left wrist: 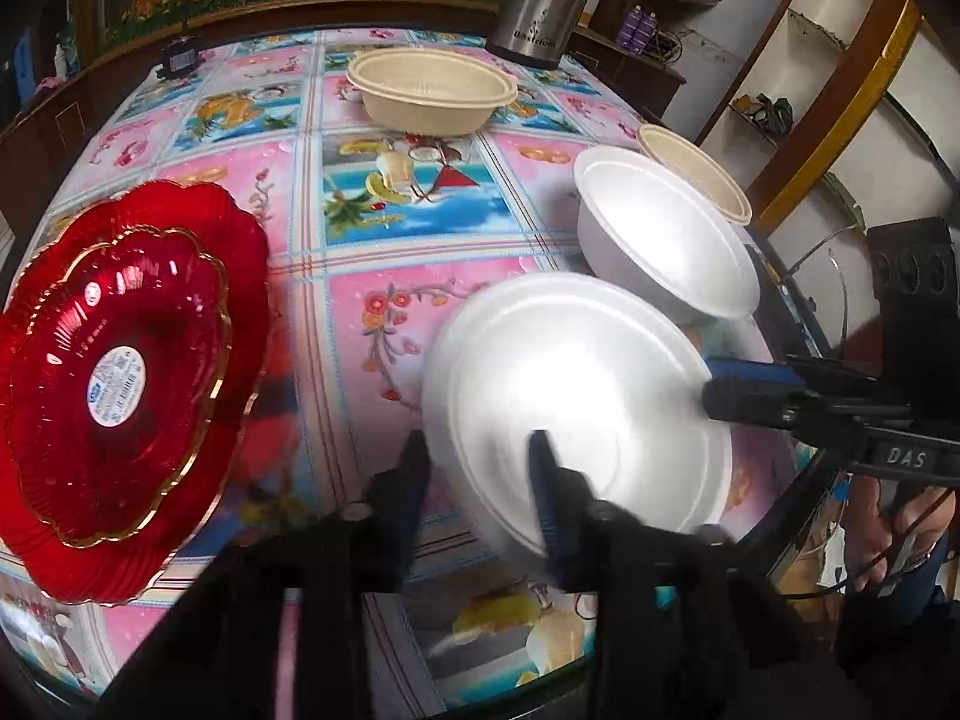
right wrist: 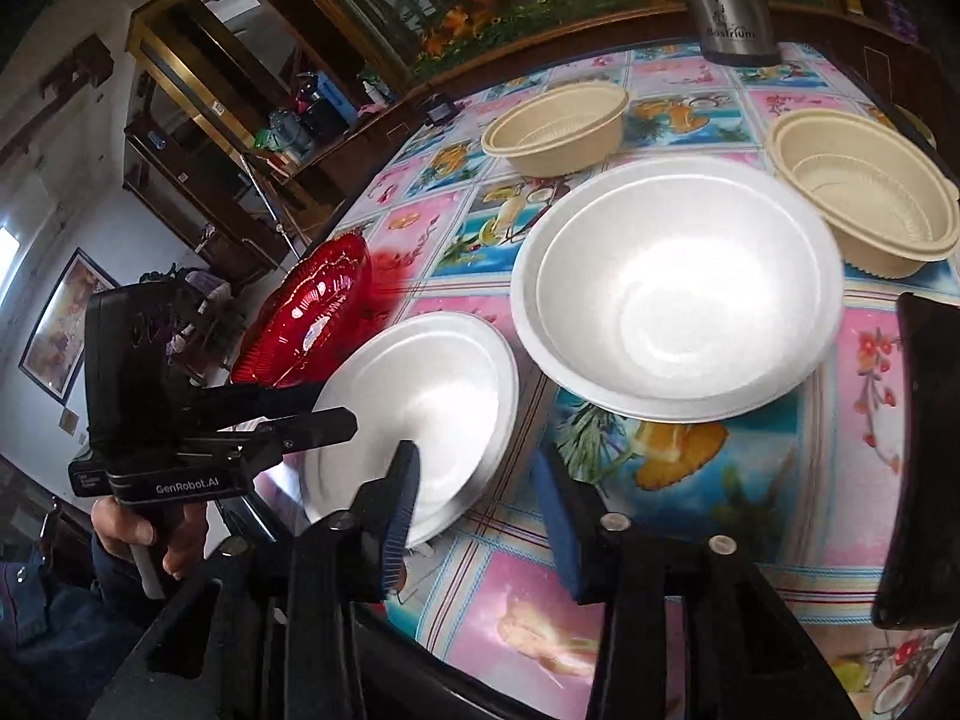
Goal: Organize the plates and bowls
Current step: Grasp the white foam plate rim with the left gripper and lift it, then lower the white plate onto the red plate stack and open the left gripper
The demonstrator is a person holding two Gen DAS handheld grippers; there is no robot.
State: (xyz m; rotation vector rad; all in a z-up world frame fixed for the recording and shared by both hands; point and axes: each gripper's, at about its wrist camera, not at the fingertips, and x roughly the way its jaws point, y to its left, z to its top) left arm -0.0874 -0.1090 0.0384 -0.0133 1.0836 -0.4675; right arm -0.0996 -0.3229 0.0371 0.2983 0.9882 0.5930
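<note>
Fingers [left wrist: 543, 480] of the left gripper [left wrist: 480, 468] are sitting narrowly apart astride the near rim of the shallow white foam plate [left wrist: 576, 396] on the patterned tablecloth [left wrist: 336, 276]; whether the pads are pressing, can't tell. Right gripper [left wrist: 729, 387] is reaching its far edge.

Right-wrist view: right gripper's fingers [right wrist: 403, 498] are partly open, left one at the plate's rim, the other over cloth, w/ deep white foam bowl [right wrist: 678, 294] beyond.

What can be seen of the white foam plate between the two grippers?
The white foam plate is round, shallow and matte, with a raised rim; it is empty and slightly blurred. It sits at the near edge of the table. The left gripper looks closed on its rim; the right gripper straddles the opposite rim, contact unclear.
</note>
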